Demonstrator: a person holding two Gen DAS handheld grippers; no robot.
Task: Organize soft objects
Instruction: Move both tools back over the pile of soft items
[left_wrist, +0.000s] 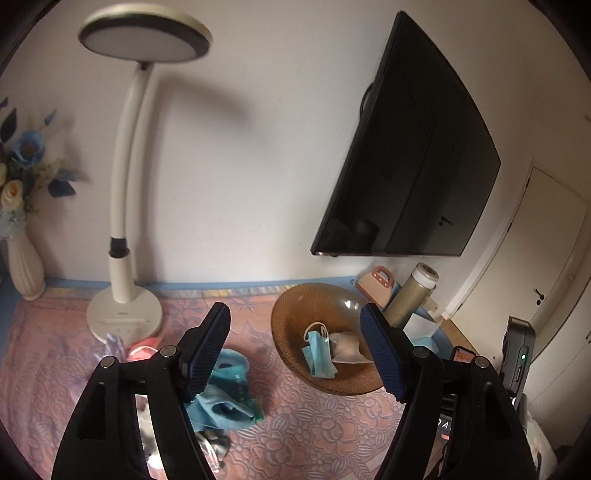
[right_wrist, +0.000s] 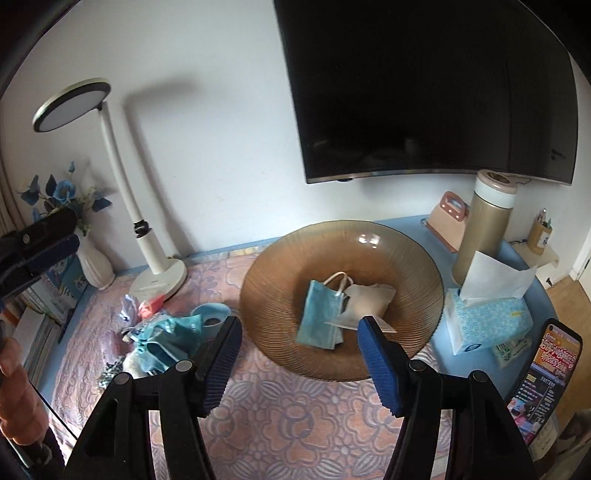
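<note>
A brown glass bowl (right_wrist: 280, 258) stands on the pink patterned cloth; it also shows in the left wrist view (left_wrist: 295, 306). In it lie a folded blue face mask (right_wrist: 319, 317) and a beige soft pouch (right_wrist: 369, 297). Left of the bowl is a pile of soft things: teal and blue cloth pieces (right_wrist: 166, 339), seen in the left wrist view (left_wrist: 229, 391) too. My left gripper (left_wrist: 295, 350) is open and empty, above the pile and the bowl's left side. My right gripper (right_wrist: 299, 358) is open and empty, just in front of the bowl.
A white desk lamp (right_wrist: 159, 277) and a vase of blue flowers (right_wrist: 92, 262) stand at the back left. A gold flask (right_wrist: 480, 229), tissue box (right_wrist: 487, 321) and phone (right_wrist: 543, 376) stand to the right. A wall TV (right_wrist: 424, 92) hangs above.
</note>
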